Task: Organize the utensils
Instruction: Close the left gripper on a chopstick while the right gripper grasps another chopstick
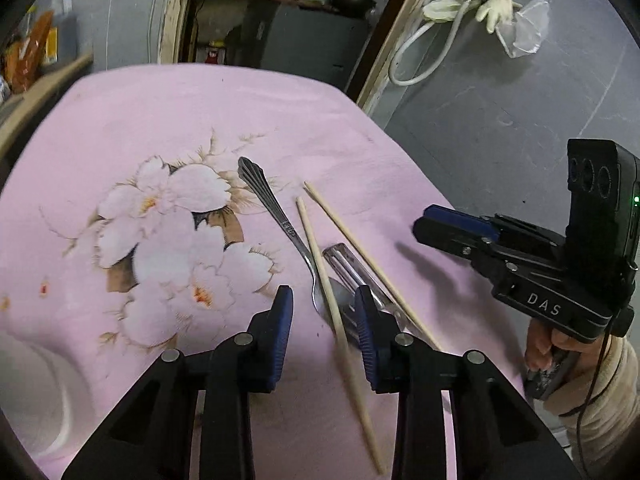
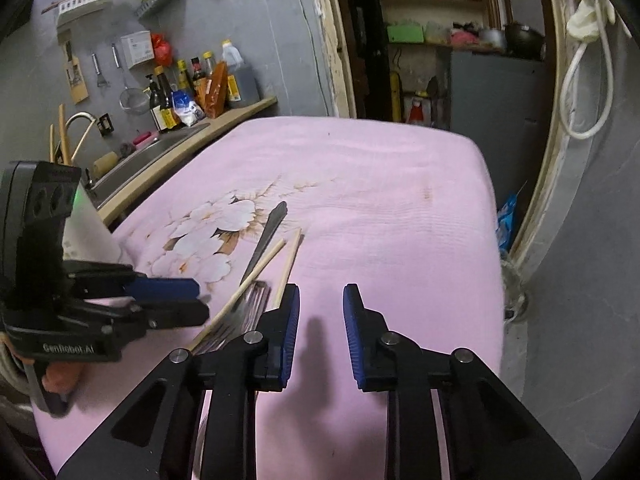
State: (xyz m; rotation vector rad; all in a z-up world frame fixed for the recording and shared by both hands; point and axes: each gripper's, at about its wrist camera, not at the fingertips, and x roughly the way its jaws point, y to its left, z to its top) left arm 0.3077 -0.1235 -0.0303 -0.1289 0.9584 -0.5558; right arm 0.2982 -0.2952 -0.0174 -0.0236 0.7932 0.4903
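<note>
Left wrist view: the left tool (image 1: 324, 312) hovers unclenched over the pink counter (image 1: 360, 128), its fingers empty; spoon (image 1: 280, 220), fork (image 1: 360, 276) and two chopsticks (image 1: 320, 264) lie crossed beneath.

Right wrist view: the right tool (image 2: 320, 320) hangs unclenched, empty, just beside the utensils.

Your pink floral cotton-like tablecloth (image 1: 168, 120) looks matt and faintly ribbed. On it lie a shiny steel spoon with fluted handle (image 1: 276, 216), a polished metal fork (image 2: 248, 312) and two pale, unvarnished wooden chopsticks (image 1: 320, 264). Both grippers show matt black plastic with ribbed blue rubbery pads (image 1: 280, 332).
</note>
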